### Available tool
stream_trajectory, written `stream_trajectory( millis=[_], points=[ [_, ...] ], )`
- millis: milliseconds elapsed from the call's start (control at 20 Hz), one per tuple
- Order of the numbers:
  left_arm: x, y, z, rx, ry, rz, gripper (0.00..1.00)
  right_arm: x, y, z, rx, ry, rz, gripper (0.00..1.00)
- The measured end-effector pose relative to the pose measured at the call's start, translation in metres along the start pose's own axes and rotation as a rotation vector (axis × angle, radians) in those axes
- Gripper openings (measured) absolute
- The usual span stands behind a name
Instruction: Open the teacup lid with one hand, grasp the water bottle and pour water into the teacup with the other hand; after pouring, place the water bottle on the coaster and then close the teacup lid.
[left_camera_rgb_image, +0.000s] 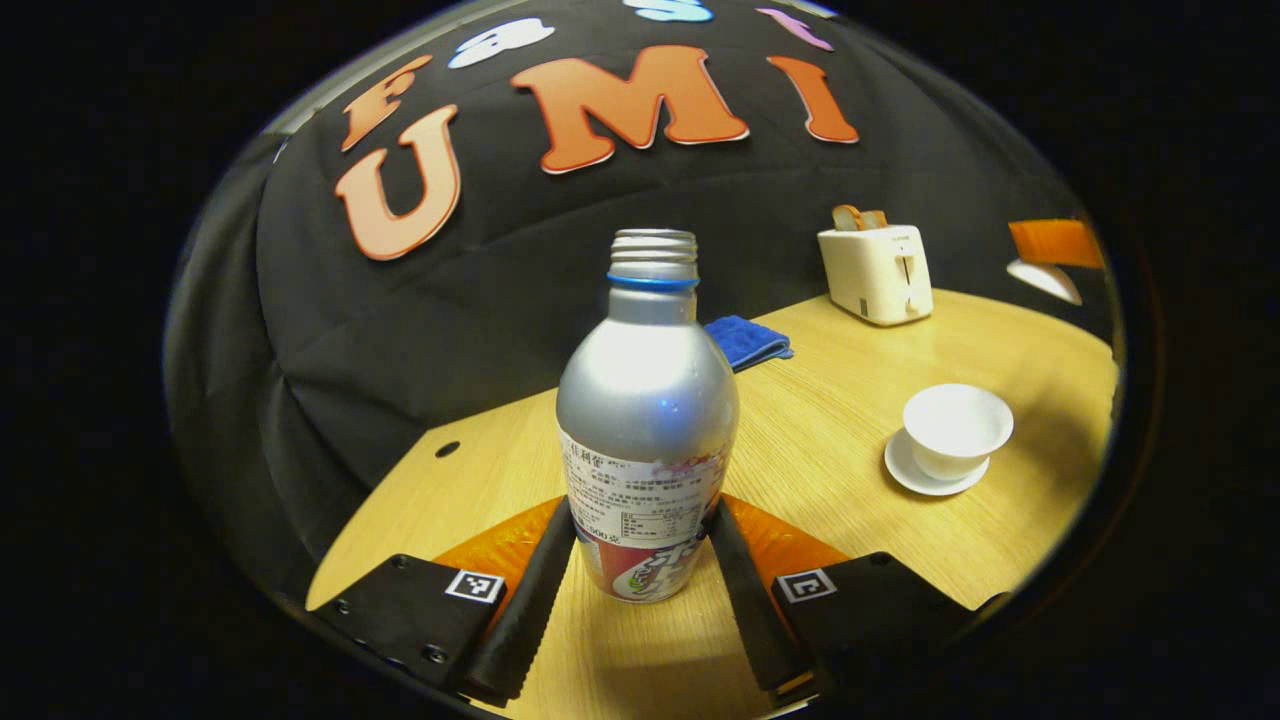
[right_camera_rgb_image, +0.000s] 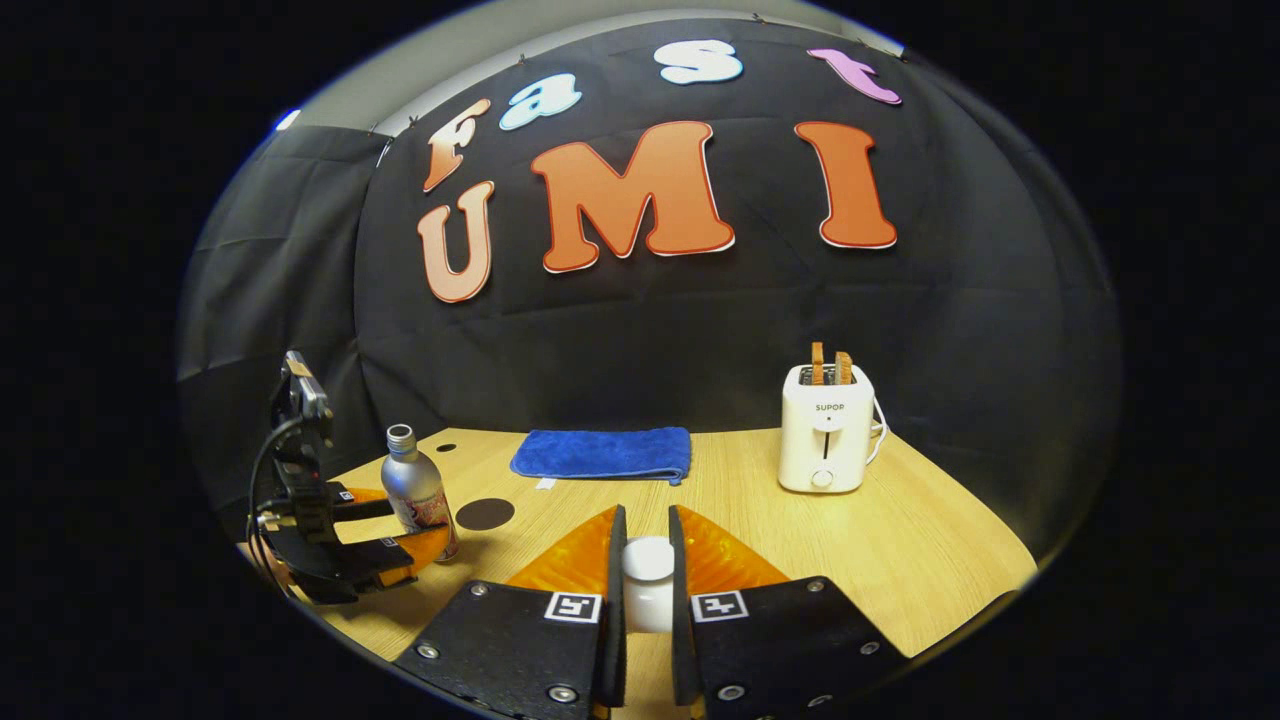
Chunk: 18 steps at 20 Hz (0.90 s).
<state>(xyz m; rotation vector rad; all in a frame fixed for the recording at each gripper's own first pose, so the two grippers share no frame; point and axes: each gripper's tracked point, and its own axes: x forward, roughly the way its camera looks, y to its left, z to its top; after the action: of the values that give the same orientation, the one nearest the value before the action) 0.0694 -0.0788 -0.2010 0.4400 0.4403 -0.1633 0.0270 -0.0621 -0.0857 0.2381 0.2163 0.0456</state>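
Observation:
The silver water bottle (left_camera_rgb_image: 648, 400) stands uncapped on the wooden table, and my left gripper (left_camera_rgb_image: 640, 515) is shut on its lower labelled part, one finger on each side. The white teacup (left_camera_rgb_image: 957, 425) sits lidless on its saucer (left_camera_rgb_image: 905, 470) to the right. In the right gripper view my right gripper (right_camera_rgb_image: 646, 515) is shut on the white teacup lid (right_camera_rgb_image: 648, 578), held above the table. That view also has the left gripper (right_camera_rgb_image: 375, 525) and the bottle (right_camera_rgb_image: 415, 488) far left, with the dark round coaster (right_camera_rgb_image: 485, 514) just right of them.
A white toaster (right_camera_rgb_image: 826, 430) with bread slices stands at the back right. A folded blue cloth (right_camera_rgb_image: 603, 453) lies along the back edge by the black wall. The table (right_camera_rgb_image: 900, 560) has a small hole (left_camera_rgb_image: 447, 449) near its left corner.

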Motion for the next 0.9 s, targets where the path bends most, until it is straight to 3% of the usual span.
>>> stream_trajectory(
  millis=[350, 900],
  points=[
    [0.012, -0.027, 0.004, 0.188, 0.005, -0.021, 0.84, -0.013, -0.027, 0.001, 0.005, 0.003, -0.027, 0.18],
    [0.026, -0.058, 0.003, 0.566, -0.015, -0.016, 0.84, -0.029, -0.052, -0.002, 0.020, 0.001, -0.065, 0.18]
  ],
)
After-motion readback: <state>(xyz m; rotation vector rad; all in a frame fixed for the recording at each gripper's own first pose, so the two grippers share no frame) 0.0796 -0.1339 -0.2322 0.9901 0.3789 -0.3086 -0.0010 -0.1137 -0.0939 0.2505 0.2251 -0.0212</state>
